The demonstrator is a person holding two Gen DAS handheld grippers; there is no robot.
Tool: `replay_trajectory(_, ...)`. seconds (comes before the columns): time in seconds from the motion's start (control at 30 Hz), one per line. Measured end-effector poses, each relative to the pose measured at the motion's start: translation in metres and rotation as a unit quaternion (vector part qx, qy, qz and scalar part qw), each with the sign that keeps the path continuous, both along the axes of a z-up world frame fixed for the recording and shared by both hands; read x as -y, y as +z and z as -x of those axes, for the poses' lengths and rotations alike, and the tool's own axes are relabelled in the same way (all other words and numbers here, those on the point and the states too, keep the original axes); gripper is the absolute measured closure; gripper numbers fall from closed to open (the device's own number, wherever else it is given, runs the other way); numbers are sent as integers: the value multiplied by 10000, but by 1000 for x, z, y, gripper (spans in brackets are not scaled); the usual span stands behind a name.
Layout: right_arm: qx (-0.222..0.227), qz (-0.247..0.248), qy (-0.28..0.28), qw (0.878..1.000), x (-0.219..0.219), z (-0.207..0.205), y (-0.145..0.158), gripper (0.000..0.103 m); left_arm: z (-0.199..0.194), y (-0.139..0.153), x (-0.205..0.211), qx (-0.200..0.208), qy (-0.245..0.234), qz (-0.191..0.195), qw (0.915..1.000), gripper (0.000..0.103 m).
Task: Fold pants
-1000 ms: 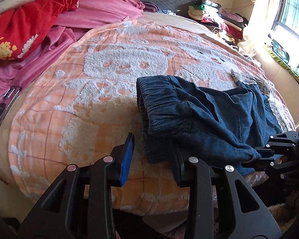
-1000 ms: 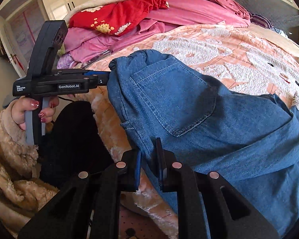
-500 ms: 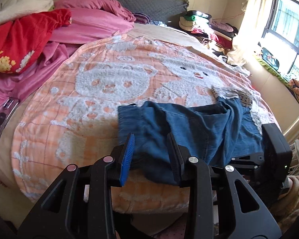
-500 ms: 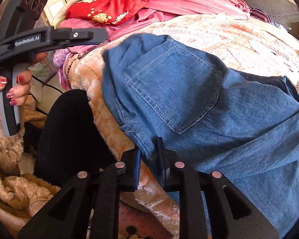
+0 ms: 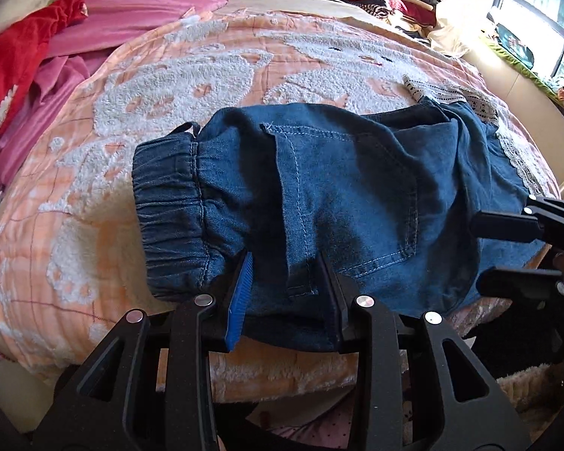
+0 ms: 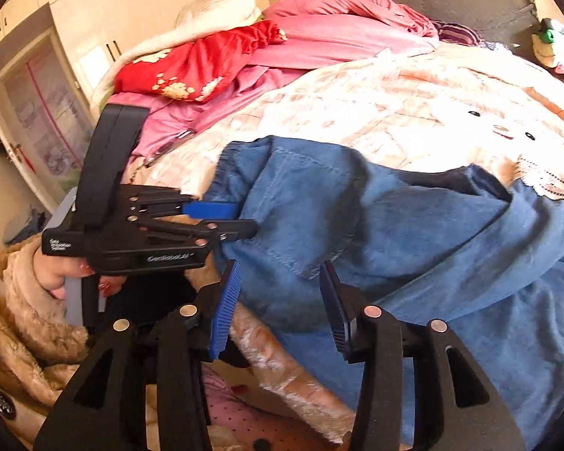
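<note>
Pink and red bedding [image 5: 37,60] is piled far left, and the denim pants [image 5: 338,203] lie bunched at the near edge of the bed [image 5: 94,195]. Soft, floppy stuff, so I'd grab at the elastic waistband [image 5: 169,206]. Left gripper [image 5: 287,293] sits low, jaws open around the fabric edge; right gripper [image 6: 278,300] comes in level too, jaws open.
</note>
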State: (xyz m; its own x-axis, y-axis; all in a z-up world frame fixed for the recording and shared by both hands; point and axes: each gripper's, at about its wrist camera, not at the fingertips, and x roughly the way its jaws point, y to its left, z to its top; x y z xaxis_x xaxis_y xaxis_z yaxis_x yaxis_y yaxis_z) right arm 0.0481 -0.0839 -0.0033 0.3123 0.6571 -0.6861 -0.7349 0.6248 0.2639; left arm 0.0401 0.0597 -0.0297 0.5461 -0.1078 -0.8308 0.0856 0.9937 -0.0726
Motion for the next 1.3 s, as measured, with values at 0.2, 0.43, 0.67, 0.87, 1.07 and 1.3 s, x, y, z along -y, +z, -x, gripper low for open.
replay_trajectory(0.2, -313, 644, -454, 9964, -6, -19, -26, 60, -1, -3, -2, 11, -42, 22, 10000, 76)
replay_trajectory(0.43, -761, 286, -713, 9941, 11, -25, -37, 59, 2, 2, -1, -22, 24, 102, 9999, 76)
replay_trajectory(0.67, -352, -119, -1256, 9914, 53, -22, 0, 49, 19, 41, 12, 417, -183, 297, 9985, 60)
replay_trajectory(0.87, 38, -82, -1780, 9840, 84, -33, 24, 34, 7, 52, 39, 475, -469, 396, 9970, 50)
replay_trajectory(1.07, 260, 129, -2152, 9761, 109, -54, 36, 24, -9, 49, 75, 311, -891, 633, 9935, 47)
replay_trajectory(1.3, 433, 303, -2264, 9726, 115, -94, 44, 24, -28, 30, 120, -27, -1338, 887, 9870, 50)
